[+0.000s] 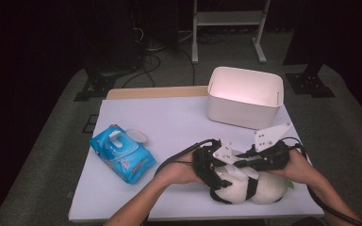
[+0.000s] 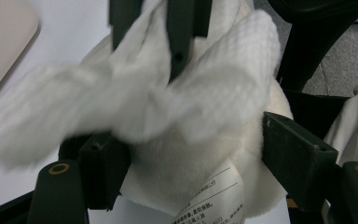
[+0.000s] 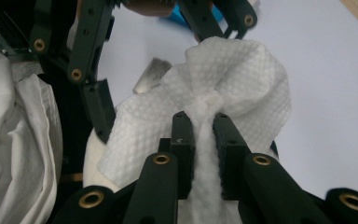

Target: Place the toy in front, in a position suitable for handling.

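— What's that at the near right of the counter [image 1: 179, 122], about five o'clock from the middle?

— A plush toy [image 1: 245, 186], white with black bands, soft and rounded. The left tool [image 1: 212, 172] has its jaws spread wide around the toy's body, pads against the fur on either side as far as I can tell. The right tool [image 1: 245, 162] is nipped nearly together on a bunched wet wipe [image 3: 223, 88], draped over the top of the toy.

— How will those handle?

— I'd judge both light and limp. The plush gives under pressure, so a wide hold on the belly steadies it without harm. The wipe is thin, damp and floppy; pinching the gathered middle, as now, keeps it from unfolding.

— Anything else about?

— A blue wipe pack [image 1: 121, 153] at nine o'clock, lid flipped open, and a white bin [image 1: 245, 96] at one o'clock. A paper tag [image 2: 216, 198] hangs from the toy; best avoided, it would tear.
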Demonstrator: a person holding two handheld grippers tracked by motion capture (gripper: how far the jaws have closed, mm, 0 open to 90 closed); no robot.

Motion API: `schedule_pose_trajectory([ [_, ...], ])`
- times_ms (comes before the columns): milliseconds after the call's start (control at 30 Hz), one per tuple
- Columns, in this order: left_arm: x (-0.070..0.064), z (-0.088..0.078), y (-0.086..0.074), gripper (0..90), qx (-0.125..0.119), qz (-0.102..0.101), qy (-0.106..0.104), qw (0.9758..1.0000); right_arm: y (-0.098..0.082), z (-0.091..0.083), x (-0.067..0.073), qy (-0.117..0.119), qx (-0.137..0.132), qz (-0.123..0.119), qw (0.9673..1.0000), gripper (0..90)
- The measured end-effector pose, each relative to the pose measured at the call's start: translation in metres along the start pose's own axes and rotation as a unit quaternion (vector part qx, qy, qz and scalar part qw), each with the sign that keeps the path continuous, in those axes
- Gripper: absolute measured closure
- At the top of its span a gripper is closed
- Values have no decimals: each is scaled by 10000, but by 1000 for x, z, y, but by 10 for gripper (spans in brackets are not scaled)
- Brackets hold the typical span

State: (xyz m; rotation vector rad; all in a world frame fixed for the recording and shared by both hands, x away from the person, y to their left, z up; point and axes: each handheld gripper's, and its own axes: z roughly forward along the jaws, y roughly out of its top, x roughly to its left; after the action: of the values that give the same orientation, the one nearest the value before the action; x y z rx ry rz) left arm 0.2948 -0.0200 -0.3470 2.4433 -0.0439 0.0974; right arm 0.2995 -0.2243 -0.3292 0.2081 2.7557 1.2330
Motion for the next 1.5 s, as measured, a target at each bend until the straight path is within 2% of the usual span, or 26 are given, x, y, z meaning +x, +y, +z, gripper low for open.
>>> schedule_pose_trajectory([
  [67,0,-1,-2,262,-17,-35,17,10000,4,4,-2,48,38,-59,10000,801],
  [167,0,-1,-3,262,-73,-40,2,10000,0,2,-5,63,40,16,10000,801],
  [300,-1,0,-2,262,-43,25,4,10000,-13,-7,-10,-70,51,213,9997,801],
  [367,-1,0,-1,262,-37,21,-3,10000,-22,-12,-13,-153,78,388,9991,800],
  [433,-2,0,-1,262,-24,43,0,10000,-31,-16,-17,-182,90,519,9984,801],
  [533,-2,0,0,262,3,69,-5,10000,-36,-18,-19,-183,63,627,9978,800],
  [700,-3,0,2,261,83,117,-8,9999,-27,-12,-19,-190,92,441,9988,799],
  [867,-5,0,3,261,88,137,-14,9999,-13,-5,-20,-127,16,309,9994,799],
  [900,-5,0,2,261,30,94,-11,10000,-12,-4,-20,-120,33,294,9995,800],
  [1100,-5,-1,1,262,-21,135,-22,9999,-21,-11,-21,-143,78,439,9989,799],
  [1200,-4,1,1,261,-93,70,-21,9999,-23,-14,-18,-226,66,443,9987,799],
  [1267,-2,1,2,261,-62,49,-6,10000,-19,-13,-16,-253,69,337,9991,799],
  [1500,6,5,2,260,-79,-164,81,9998,2,4,-7,-51,-36,36,10000,799],
])
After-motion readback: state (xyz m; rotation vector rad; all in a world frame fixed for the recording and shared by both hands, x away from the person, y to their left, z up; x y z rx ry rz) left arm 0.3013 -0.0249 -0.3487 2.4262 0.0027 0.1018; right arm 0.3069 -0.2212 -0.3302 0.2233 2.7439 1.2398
